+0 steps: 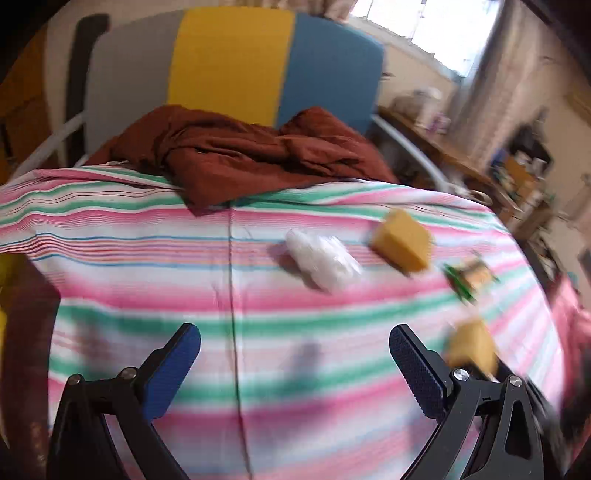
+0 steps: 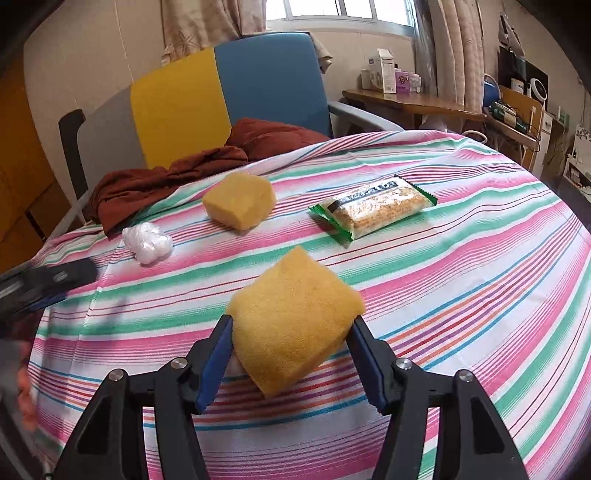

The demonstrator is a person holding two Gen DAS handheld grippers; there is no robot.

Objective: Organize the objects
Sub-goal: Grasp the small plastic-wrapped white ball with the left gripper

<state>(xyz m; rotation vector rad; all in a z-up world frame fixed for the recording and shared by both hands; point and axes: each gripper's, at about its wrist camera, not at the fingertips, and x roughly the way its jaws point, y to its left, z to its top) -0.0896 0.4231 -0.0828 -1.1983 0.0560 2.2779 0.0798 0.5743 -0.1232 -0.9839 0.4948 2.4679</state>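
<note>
1. Daylight from window (image 2: 340, 9), overexposed, glaring white.
2. Left wrist view: heavy motion blur, worst at right edge.
3. Right wrist view: sharp.
4. Both: fisheye bending, dark corner vignetting.
5. Soft shadows on tablecloth (image 2: 461, 295).

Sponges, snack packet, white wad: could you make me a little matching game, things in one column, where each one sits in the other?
Things:
1. sponge nearest the camera
2. second sponge
3. snack packet
4. white plastic wad

Places:
A. lying on the striped cloth, right of the second sponge in the right wrist view
B. clamped in the right hand-held gripper
C. on the cloth, closest to the rust-red fabric
D. on the cloth between the wad and the packet

Pairs: 1-B, 2-D, 3-A, 4-C
</note>
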